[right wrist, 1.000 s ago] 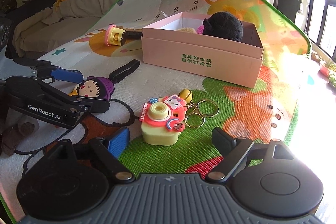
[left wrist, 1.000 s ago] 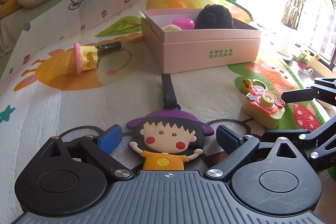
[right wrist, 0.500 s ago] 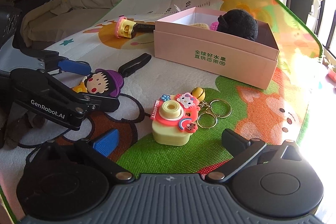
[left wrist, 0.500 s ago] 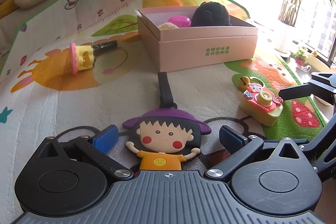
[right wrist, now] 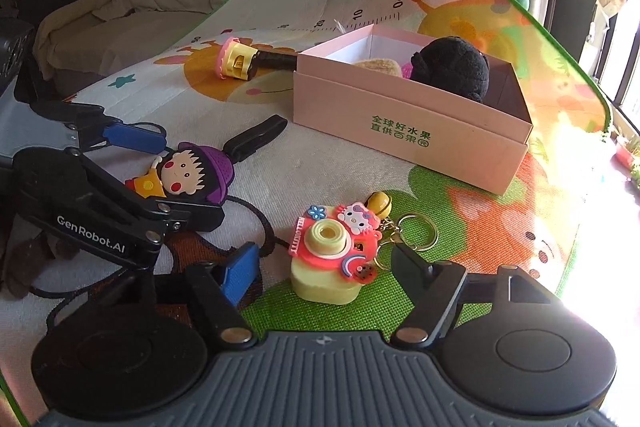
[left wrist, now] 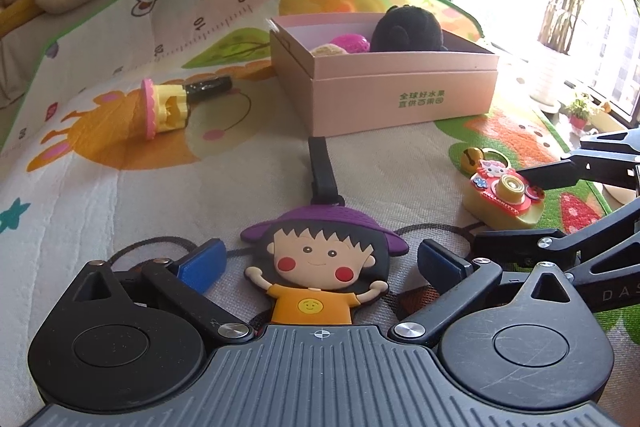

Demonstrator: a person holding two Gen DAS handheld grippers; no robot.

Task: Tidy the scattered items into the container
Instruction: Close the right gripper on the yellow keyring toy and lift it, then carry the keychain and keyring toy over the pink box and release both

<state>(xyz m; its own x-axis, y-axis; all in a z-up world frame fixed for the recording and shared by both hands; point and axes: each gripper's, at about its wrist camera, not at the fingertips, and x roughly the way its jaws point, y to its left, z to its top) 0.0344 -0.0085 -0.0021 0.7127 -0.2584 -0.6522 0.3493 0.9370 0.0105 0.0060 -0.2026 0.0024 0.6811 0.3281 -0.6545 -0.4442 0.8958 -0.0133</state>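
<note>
Left gripper (left wrist: 320, 261): I keep it spread wide, fingers flanking the doll tag (left wrist: 322, 267); close squarely on its flat edges.
Right gripper (right wrist: 324, 263): parted around the camera keychain (right wrist: 332, 259).
Far: pink box (left wrist: 400, 99), centre-right, my drop target.

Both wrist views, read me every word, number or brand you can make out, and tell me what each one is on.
"GenRobot.AI": on the left gripper arm.
"HELLOKITTY": on the camera keychain.
"0cm", "10", "20", "50": ruler print on the play mat.
"全球好水果 直供百果园": green print on the pink box.
"DAS": cut-off lettering on the right gripper arm, rest out of frame.
</note>
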